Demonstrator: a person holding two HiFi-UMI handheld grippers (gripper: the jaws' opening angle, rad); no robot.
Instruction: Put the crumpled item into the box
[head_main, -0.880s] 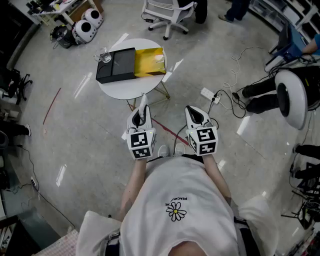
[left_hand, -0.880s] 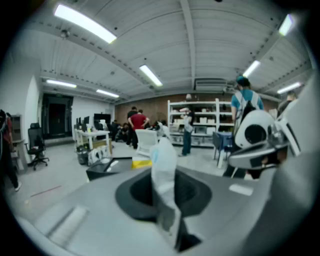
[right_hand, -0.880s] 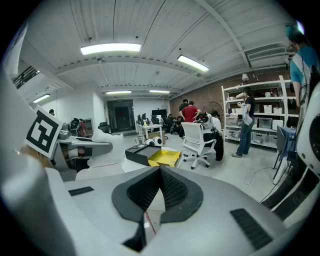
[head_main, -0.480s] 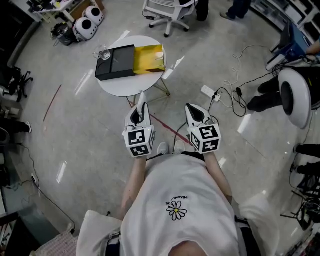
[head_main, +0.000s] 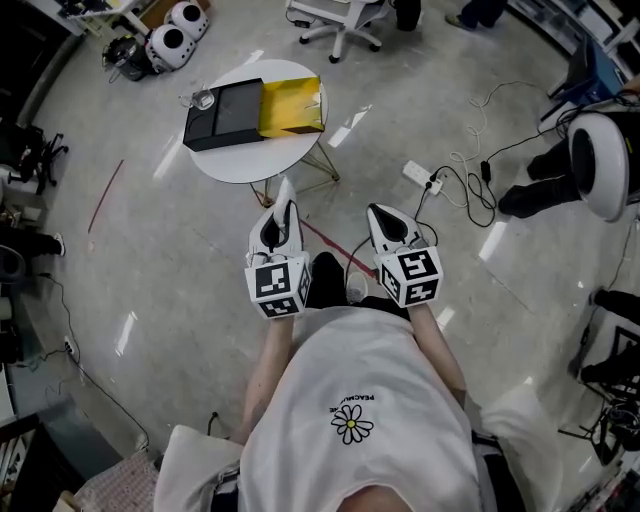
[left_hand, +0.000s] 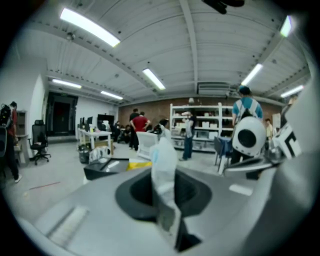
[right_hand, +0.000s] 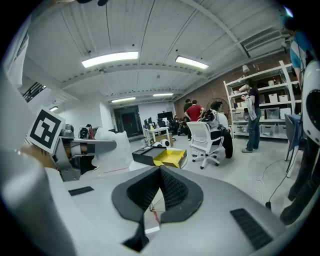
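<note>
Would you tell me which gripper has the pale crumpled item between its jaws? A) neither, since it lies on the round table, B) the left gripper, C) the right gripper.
B: the left gripper view shows the crumpled item pinched in the left gripper, while the right gripper is closed on nothing.
</note>
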